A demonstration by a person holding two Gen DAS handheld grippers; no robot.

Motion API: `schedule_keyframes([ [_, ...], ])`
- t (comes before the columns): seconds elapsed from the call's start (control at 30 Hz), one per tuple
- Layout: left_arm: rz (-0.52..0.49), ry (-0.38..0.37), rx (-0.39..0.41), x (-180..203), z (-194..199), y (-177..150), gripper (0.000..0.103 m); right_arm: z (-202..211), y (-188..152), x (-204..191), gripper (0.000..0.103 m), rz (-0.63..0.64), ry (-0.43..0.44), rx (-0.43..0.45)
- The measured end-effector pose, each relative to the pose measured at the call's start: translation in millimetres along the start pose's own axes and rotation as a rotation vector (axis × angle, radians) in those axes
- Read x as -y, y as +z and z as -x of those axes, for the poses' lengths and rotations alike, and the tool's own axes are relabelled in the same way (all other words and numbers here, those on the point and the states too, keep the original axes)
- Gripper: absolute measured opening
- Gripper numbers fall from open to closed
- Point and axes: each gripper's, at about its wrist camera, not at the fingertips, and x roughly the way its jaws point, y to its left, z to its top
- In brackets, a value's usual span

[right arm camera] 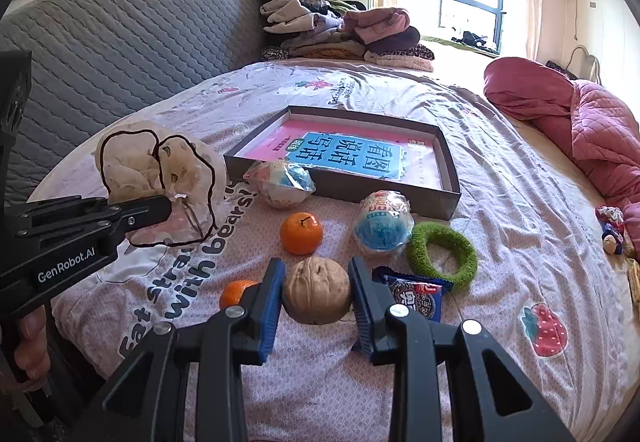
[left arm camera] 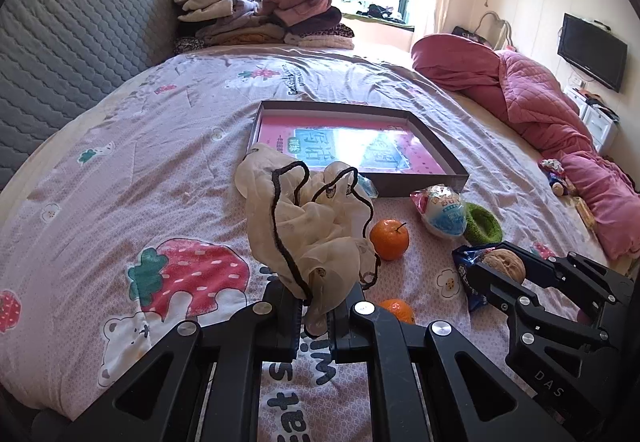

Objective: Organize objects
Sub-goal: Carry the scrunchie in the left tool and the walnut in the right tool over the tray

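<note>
Right hand-held gripper (right arm camera: pixel 318 296) nearest the lens, jaws closed against both sides of a walnut (right arm camera: pixel 318 290), walnut just above the bed sheet (right arm camera: pixel 500 202). Left hand-held gripper (left arm camera: pixel 314 308) clamped on the bunched lower end of a cream cloth pouch with dark cord trim (left arm camera: pixel 308 218), pouch held up off the bed; same pouch seen at far left in the right wrist view (right arm camera: pixel 160 170). Beside the walnut: small orange partly hidden behind the left-hand finger (right arm camera: pixel 236 292), blue cookie packet (right arm camera: pixel 416 296) just to the right, touching a green knitted ring (right arm camera: pixel 442 254). Farther back: second orange with stem (right arm camera: pixel 301 233), two wrapped round snacks (right arm camera: pixel 382 222) (right arm camera: pixel 282 182), the rear one touching the near wall of a shallow grey box (right arm camera: pixel 448 170). Inside the box, flat: pink booklet with blue label (right arm camera: pixel 352 154). Well apart, far end of bed: stack of folded clothes (right arm camera: pixel 340 30); right edge: pink quilt (right arm camera: pixel 592 130). Grey quilted headboard (right arm camera: pixel 120 54) to the left.
</note>
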Motion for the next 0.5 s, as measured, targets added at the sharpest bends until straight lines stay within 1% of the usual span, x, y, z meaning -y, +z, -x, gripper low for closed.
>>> schedule_keyframes([
  [0.27, 0.005, -0.014, 0.001, 2.8, -1.4, 3.4, 0.009, -0.3, 10.4, 7.0, 0.033, -0.005, -0.004, 0.027],
  [0.5, 0.011, -0.009, 0.005, 3.7, -7.1, 10.3, 0.009, -4.5, 19.5, 12.3, 0.033, -0.009, -0.003, 0.046],
])
